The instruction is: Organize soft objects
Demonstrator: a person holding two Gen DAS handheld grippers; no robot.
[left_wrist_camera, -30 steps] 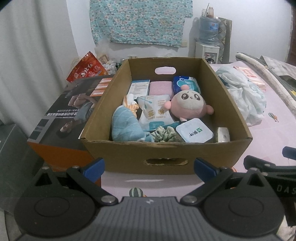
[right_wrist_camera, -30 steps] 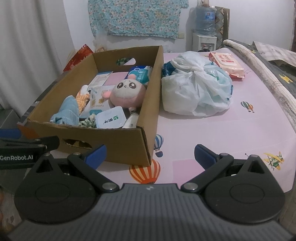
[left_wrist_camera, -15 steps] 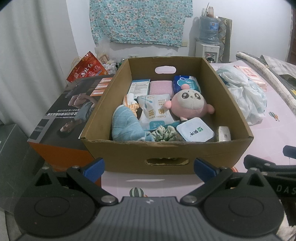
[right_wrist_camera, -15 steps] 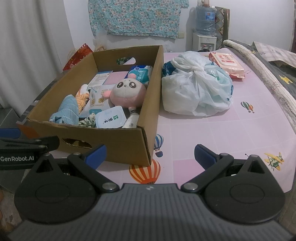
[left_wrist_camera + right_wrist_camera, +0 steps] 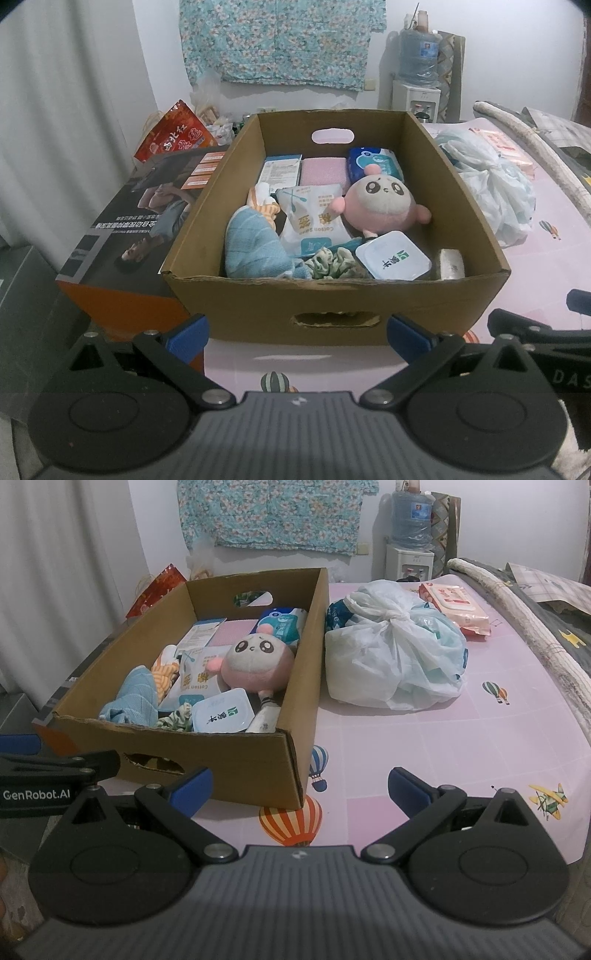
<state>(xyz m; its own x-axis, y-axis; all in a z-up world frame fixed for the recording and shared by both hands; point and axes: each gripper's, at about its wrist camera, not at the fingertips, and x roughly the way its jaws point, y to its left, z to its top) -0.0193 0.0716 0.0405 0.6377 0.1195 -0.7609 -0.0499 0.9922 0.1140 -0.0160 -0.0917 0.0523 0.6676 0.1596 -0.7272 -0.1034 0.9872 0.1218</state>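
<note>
Facing the near wall of the cardboard box (image 5: 332, 295), the left gripper (image 5: 297, 334) hangs level just short of it, its jaws spread wide and holding nothing; the blue fingertips (image 5: 186, 332) sit either side of the box's front handle cut-out. The right gripper (image 5: 299, 790) is level too, to the right of the other, with jaws equally wide and empty, pointing past the box's near right corner (image 5: 291, 768) over the pink patterned bedsheet (image 5: 406, 746). Each gripper shows at the edge of the other's view.

Inside the box lie the soft things: a pink plush toy (image 5: 380, 203) with a pale face near the middle, a folded blue cloth (image 5: 255, 245) at the near left, an orange-striped cloth (image 5: 262, 203) just behind it, a green scrunchie (image 5: 332, 262) against the near wall, and a pink towel (image 5: 323, 171) at the far side. Among them are a white cotton-swab pouch (image 5: 314, 218), a white lidded tub (image 5: 393, 254), a blue tissue pack (image 5: 373, 162) and a small white carton (image 5: 280, 170).

To the right of the box, on the bedsheet, sits a knotted white plastic bag (image 5: 395, 661), with a pink wipes pack (image 5: 454, 605) beyond it. A dark printed carton (image 5: 144, 214) stands against the box's left side.
</note>
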